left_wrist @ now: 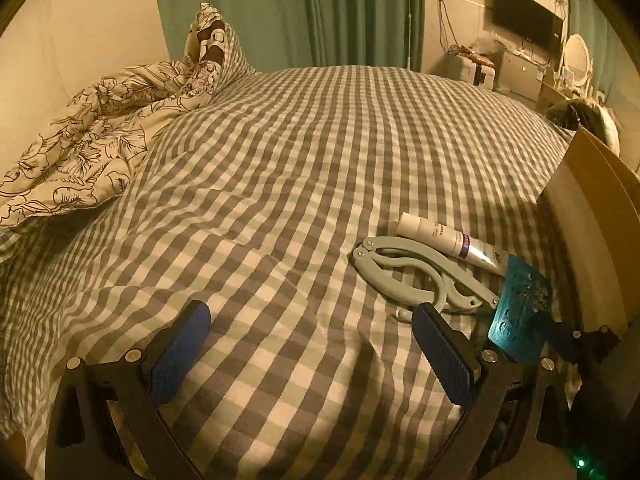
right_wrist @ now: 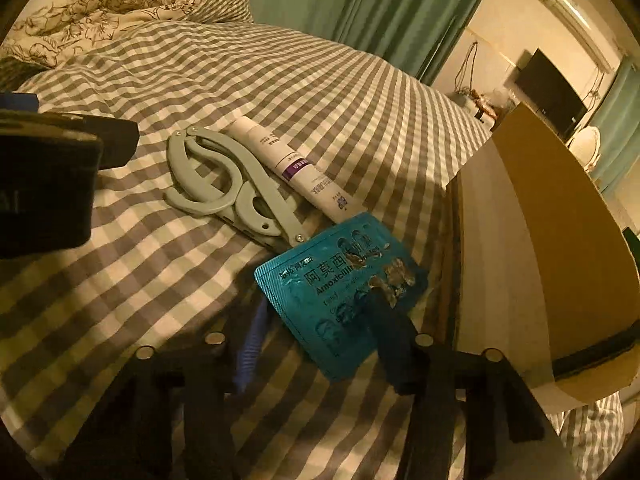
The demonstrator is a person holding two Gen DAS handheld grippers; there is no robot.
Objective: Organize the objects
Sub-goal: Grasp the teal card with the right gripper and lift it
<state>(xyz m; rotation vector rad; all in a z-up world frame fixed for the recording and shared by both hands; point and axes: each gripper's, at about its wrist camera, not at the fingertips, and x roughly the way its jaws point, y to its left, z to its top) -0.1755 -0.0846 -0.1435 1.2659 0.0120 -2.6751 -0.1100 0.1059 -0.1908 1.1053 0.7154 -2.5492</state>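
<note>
Checked bedspread (left_wrist: 280, 160), grey and white, filling most of both views. Floral duvet (left_wrist: 92, 148), bunched at 10 o'clock of the left wrist view, lying on the bedspread. Green curtain (left_wrist: 320, 12) at 12 o'clock, behind the bed. Cardboard box (right_wrist: 560, 220), flap raised, at 3 o'clock of the right wrist view, standing at the bed's edge just beside the small items. Black screen (left_wrist: 526, 20) on the far wall at 1 o'clock of the left wrist view.

Left gripper (left_wrist: 312, 352), at 6 o'clock of its own view, blue pads spread wide apart over bare bedspread, nothing between them.

Right gripper (right_wrist: 320, 344), at 6 o'clock of its own view, clenched on the teal blister pack (right_wrist: 340, 292); one dark finger (right_wrist: 390, 340) lying over the card's printed face, the other under it. Card tilted, its far corner touching the hanger's end.

Grey-green folding hanger (right_wrist: 224, 188), flat on the bedspread at 10 o'clock of the blister pack. White tube (right_wrist: 292, 168) with a purple band, lying along the hanger's far side and touching it, cap end toward 11 o'clock.
</note>
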